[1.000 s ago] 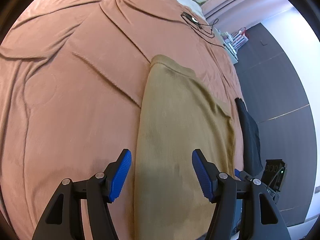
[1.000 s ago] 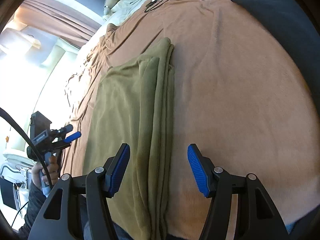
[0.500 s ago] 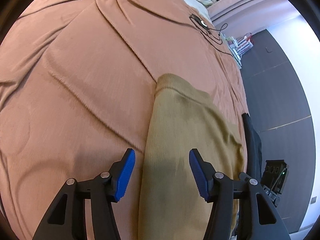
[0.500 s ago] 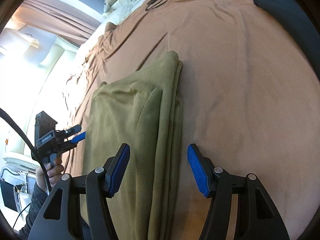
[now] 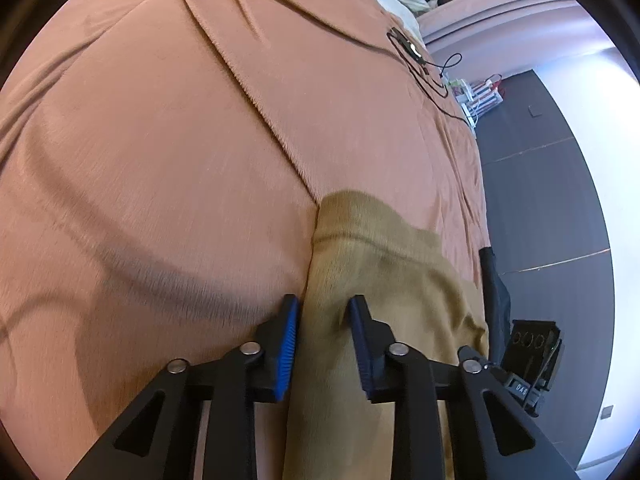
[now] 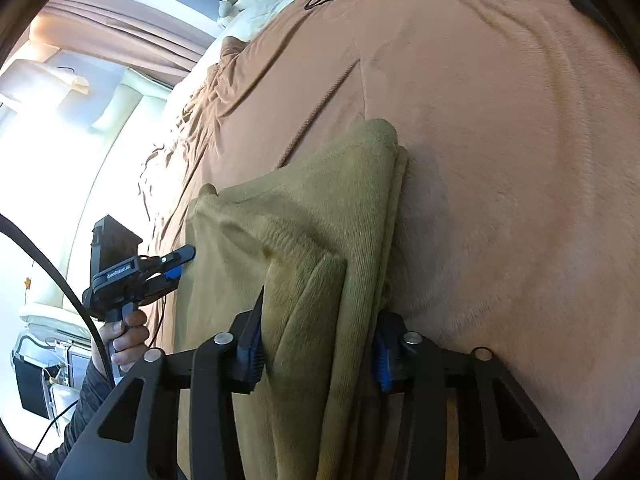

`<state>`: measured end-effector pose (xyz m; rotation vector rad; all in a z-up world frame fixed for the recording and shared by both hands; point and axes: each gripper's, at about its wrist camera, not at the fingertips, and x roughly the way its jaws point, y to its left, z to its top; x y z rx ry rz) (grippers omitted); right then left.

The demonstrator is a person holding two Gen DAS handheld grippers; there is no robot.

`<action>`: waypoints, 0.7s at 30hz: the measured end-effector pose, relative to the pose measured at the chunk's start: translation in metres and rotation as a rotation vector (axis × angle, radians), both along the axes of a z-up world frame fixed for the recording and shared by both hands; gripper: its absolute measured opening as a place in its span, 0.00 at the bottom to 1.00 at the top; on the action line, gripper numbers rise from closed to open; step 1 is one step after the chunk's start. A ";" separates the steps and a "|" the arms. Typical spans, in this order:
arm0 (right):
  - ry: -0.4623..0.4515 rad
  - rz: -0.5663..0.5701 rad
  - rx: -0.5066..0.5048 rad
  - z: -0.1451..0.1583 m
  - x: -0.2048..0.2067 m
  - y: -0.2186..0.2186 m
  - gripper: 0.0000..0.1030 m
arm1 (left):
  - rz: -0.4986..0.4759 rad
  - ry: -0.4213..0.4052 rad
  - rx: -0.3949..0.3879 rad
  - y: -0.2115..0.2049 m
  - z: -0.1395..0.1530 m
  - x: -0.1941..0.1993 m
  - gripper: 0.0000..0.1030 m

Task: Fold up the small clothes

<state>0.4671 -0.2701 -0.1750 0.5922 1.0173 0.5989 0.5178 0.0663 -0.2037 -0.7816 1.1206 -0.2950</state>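
Both tools are closing: the left tool point(image 5: 323, 320) straddles the near left edge of the olive garment point(image 5: 384, 300), and the right tool point(image 6: 320, 354) gathers its thick, layered right edge. Soft, ribbed and folded into a long strip, the garment lies on the bed's brown cover point(image 5: 160, 160). Open cover spreads wide beyond its far end.

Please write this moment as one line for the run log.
left gripper: closing, garment edge between fingers | right gripper: closing on garment folds | bed: garment lying
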 end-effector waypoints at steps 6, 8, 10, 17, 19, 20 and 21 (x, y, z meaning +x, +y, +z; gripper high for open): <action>0.003 0.004 -0.043 0.004 0.003 0.003 0.17 | -0.006 -0.015 0.028 -0.006 0.003 0.006 0.08; -0.014 0.007 -0.073 0.012 0.000 0.008 0.15 | -0.002 -0.030 0.025 -0.005 0.007 0.003 0.05; -0.032 0.008 -0.100 0.020 -0.002 0.016 0.13 | 0.004 -0.045 0.012 -0.002 0.014 0.000 0.05; -0.091 0.008 -0.126 0.049 -0.018 0.023 0.12 | -0.008 -0.108 0.020 -0.004 0.052 -0.016 0.04; -0.109 0.007 -0.129 0.059 -0.025 0.024 0.12 | -0.005 -0.123 0.021 -0.004 0.062 -0.023 0.04; -0.116 0.008 -0.131 0.061 -0.028 0.024 0.12 | -0.003 -0.130 0.020 -0.004 0.067 -0.026 0.04; -0.126 0.008 -0.135 0.065 -0.032 0.024 0.12 | 0.000 -0.136 0.020 -0.004 0.071 -0.029 0.04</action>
